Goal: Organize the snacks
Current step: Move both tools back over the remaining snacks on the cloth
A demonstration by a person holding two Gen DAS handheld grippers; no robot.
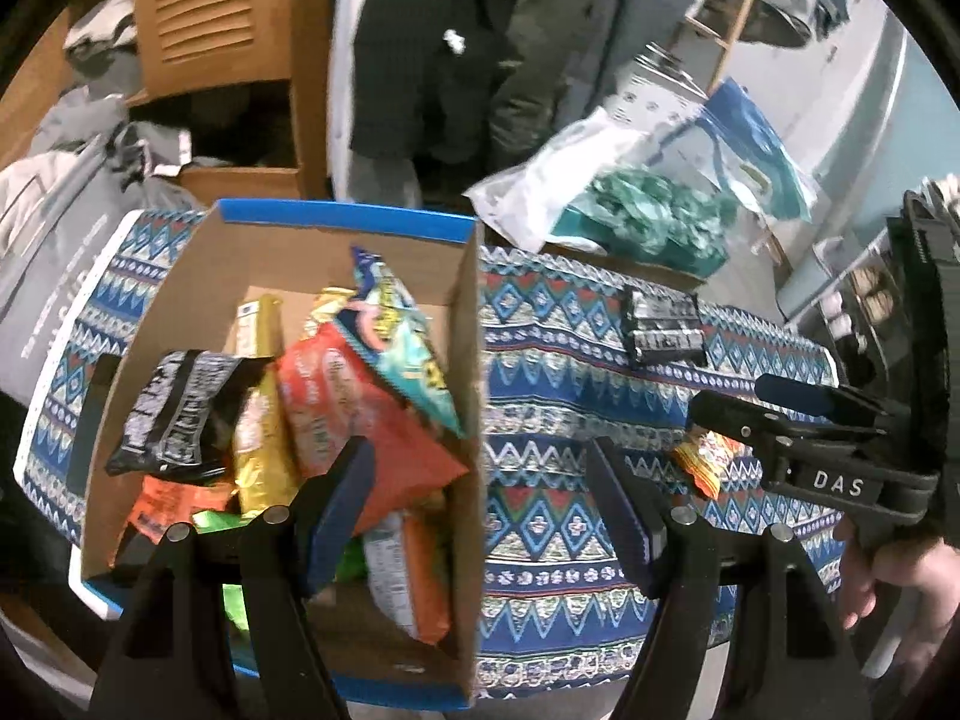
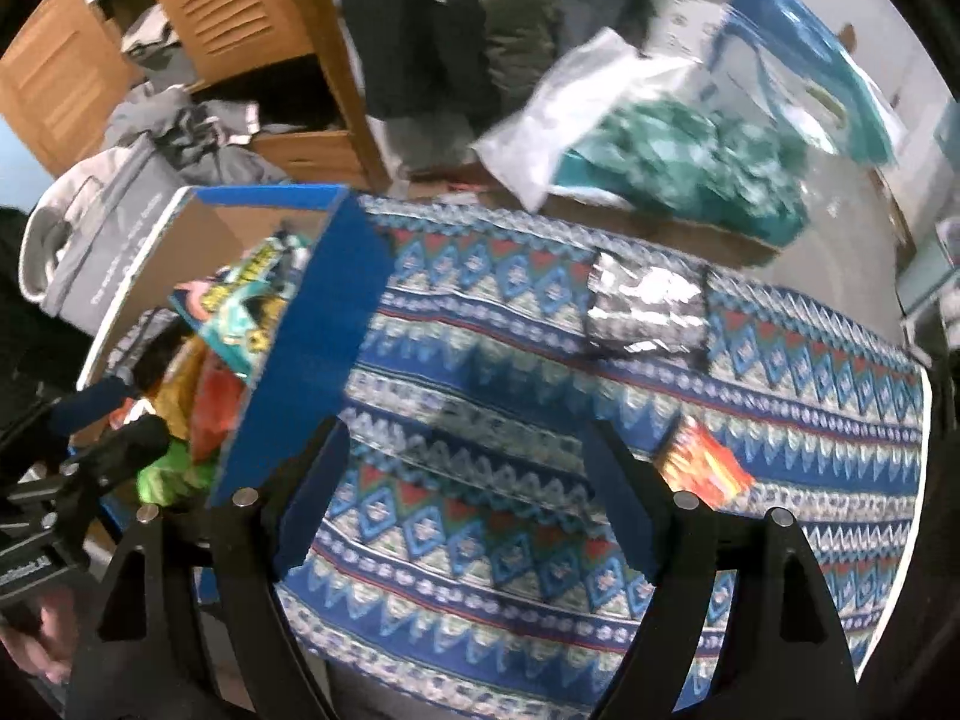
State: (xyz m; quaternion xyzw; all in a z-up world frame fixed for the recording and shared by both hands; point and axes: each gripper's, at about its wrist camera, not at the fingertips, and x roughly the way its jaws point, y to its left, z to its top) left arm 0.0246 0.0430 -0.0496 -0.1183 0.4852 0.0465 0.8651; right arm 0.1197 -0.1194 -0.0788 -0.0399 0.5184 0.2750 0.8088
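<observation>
Left gripper [image 1: 480, 516]: we see its jaws apart, nothing between the pads. It hangs above the right wall of the cardboard box [image 1: 471, 360], one finger over the box interior, the other over the patterned cloth [image 1: 570, 570].

Right gripper [image 2: 465, 504]: jaws also apart, empty. It sits over bare cloth, just right of the box's blue outer wall. In the left wrist view we catch it from the side at the right edge, a hand [image 1: 900, 576] below it.

Box contents as we read them: black wrapper with white print [image 1: 174, 414] at the left, gold packet [image 1: 258, 450] beside it, big orange bag [image 1: 360, 438] in the middle, teal bag [image 1: 408, 348] leaning on top of the orange one toward the right wall. Further orange packs and something bright green sit lower down, partly hidden by the fingers.

Still out on the cloth: a dark foil packet [image 1: 663, 327] at the far side, well apart from the box, and a small orange-red packet [image 2: 705, 465] nearer, just beside the right gripper's right finger. Neither gripper touches either one.

Behind the table: clear bag with green contents [image 1: 636, 216], wooden louvred door [image 1: 204, 6], grey bag [image 1: 54, 240] at left. Both views are motion-blurred, so we cannot read the labels.
</observation>
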